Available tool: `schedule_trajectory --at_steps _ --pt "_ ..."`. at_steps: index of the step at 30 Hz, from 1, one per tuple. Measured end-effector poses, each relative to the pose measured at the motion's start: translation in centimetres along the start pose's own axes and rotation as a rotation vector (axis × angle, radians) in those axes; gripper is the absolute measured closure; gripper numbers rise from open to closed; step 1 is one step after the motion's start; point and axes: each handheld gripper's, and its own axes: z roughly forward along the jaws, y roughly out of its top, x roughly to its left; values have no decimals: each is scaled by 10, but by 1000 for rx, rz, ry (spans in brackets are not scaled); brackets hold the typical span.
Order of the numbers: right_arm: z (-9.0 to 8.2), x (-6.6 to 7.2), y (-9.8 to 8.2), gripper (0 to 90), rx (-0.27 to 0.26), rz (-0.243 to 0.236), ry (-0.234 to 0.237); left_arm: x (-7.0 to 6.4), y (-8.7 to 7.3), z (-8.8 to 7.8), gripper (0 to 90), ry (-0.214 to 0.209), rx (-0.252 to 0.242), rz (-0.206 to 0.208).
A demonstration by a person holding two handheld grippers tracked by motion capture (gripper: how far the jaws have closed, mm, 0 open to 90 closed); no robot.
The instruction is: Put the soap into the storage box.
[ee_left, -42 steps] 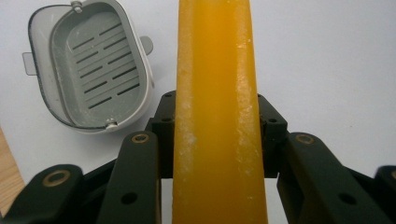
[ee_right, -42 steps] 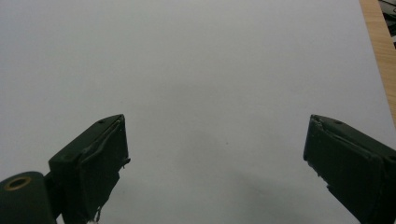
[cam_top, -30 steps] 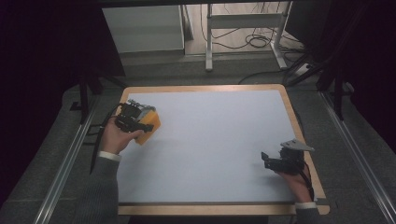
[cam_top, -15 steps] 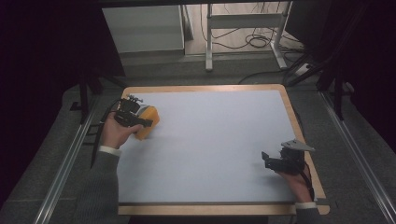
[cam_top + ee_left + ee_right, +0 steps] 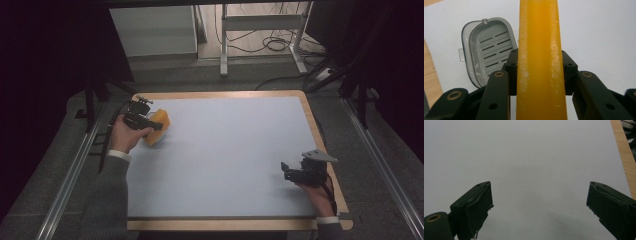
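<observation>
Left hand-held gripper [image 5: 156, 125] carried the clamped orange piece [image 5: 159, 121] farther back.

Overhead camera faces forward over my table [image 5: 225, 150]; my gripper cameras sit close above that shared white surface.

**Counting the things**

There are two hand-held grippers: a left one [image 5: 159, 125] and a right one [image 5: 286, 171]. There is one yellow bar [image 5: 539, 60], one grey tray with slots [image 5: 489, 50] and one worktop [image 5: 230, 150].
</observation>
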Motion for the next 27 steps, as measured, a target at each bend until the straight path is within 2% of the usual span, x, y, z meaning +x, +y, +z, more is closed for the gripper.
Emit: schedule_trajectory --at_steps 9,13,22,24,27 --pt "0 0 0 65 2 -4 0 9 11 4 610 12 4 -13" --pt "-1 -1 0 65 -1 1 -3 16 14 8 610 10 -1 -41" --pt "-1 -2 0 65 -4 3 -5 24 17 22 610 6 10 -72" --pt "-1 -2 0 65 -4 4 -6 26 17 24 610 14 13 -82" --pt "-1 -3 0 65 -4 3 -5 31 17 26 610 54 8 -97"
